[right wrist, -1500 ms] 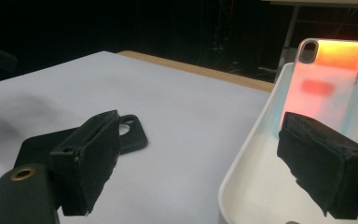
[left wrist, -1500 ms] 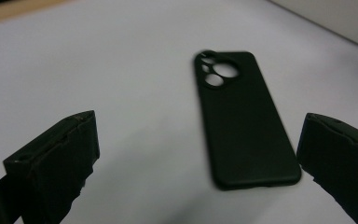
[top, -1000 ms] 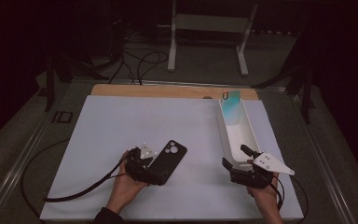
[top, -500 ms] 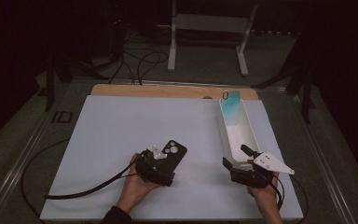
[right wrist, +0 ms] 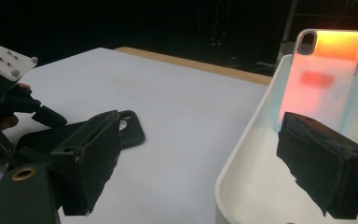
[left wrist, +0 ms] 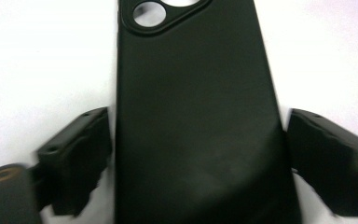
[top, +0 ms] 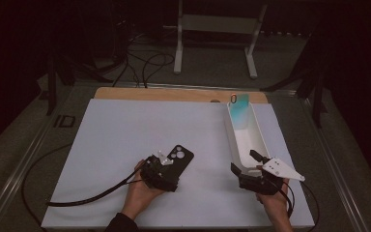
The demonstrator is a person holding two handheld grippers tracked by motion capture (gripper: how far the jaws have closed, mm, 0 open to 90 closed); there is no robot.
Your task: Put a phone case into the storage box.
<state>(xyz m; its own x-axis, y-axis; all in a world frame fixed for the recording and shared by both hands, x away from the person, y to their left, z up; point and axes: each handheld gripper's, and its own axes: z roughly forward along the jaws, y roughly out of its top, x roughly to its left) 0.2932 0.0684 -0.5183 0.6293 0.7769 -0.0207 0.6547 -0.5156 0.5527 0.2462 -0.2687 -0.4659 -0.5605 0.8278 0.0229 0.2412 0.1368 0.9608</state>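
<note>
Black phone case (top: 178,158): lies flat, back up, on the white table sheet (top: 125,130), left of the white tray and toward the person's edge of the sheet; its camera cutout points away from the person. In the left gripper view the case (left wrist: 196,116) runs up between the two black jaws, one jaw at each long edge; the left-hand jaw looks to touch the edge, the right-hand jaw stands just beside it with a thin strip of white between, so the jaws are narrow around the case but a firm clamp cannot be told. Left gripper (top: 166,170): held in the person's left hand (top: 137,193), set over the near end of the case, its cable trailing off to the left across the sheet. White tray (top: 257,145): a long narrow trough, right of the case and well apart from it, running away from the person. Second phone case, translucent (top: 238,107): stands upright against the far end wall of the tray; it shows teal from above and orange in the right gripper view (right wrist: 326,70). Right gripper (top: 245,162): held in the right hand (top: 274,205) at the near end of the tray, jaws spread wide with nothing between them, one jaw over the sheet and the other over the tray.
</note>
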